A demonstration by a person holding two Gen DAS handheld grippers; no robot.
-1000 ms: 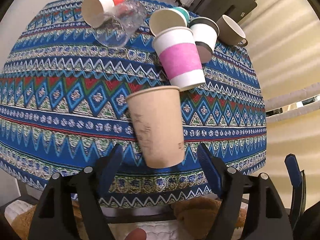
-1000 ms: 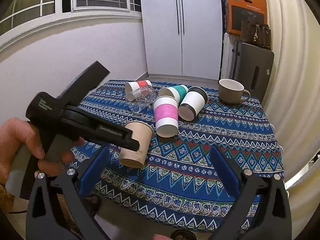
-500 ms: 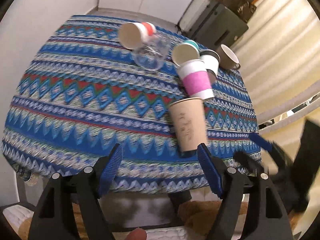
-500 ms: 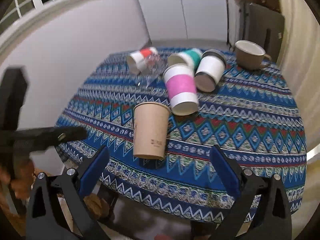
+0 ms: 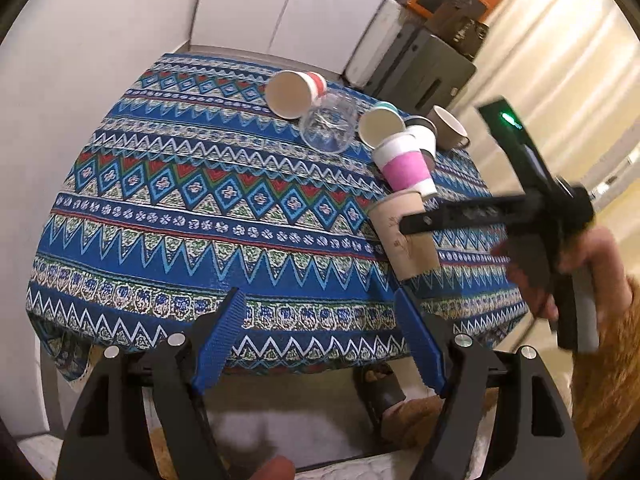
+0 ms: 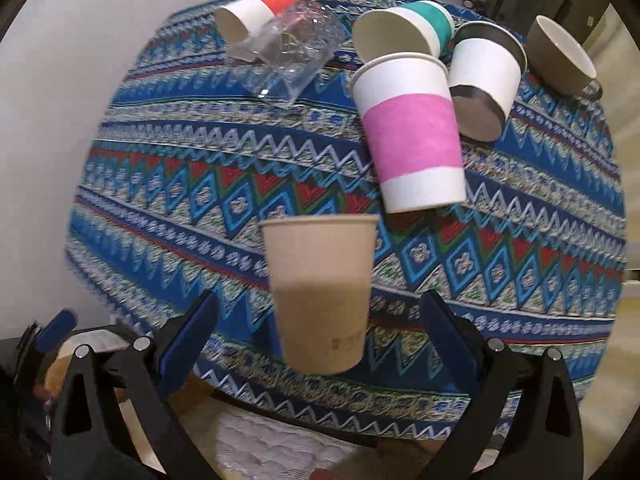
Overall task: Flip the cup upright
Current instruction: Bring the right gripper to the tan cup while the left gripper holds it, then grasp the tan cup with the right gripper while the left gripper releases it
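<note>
The brown paper cup (image 6: 322, 294) stands upright, mouth up, near the front edge of the tabletop (image 6: 168, 184), which wears a blue zigzag-patterned cloth. The right tool (image 6: 320, 328) hangs just in front of it with both blue-padded fingers spread wide, one to either side of the cup's lower half and neither touching it. From the left wrist view the same cup (image 5: 404, 240) sits ahead and to the right of the left tool (image 5: 320, 336), whose fingers are also wide apart with nothing between them, hovering off the tabletop's front edge. Just beyond the brown cup, seen from the right tool, a white cup with a pink band (image 6: 412, 132) stands upright. Behind it lie a teal-banded cup (image 6: 404, 28) and a white cup with black ends (image 6: 486, 80), both on their sides. Further left, a clear plastic cup (image 6: 292, 50) lies on its side against a red-banded cup (image 6: 260, 10), also tipped over. A brown mug (image 6: 560, 56) sits at the far right.
</note>
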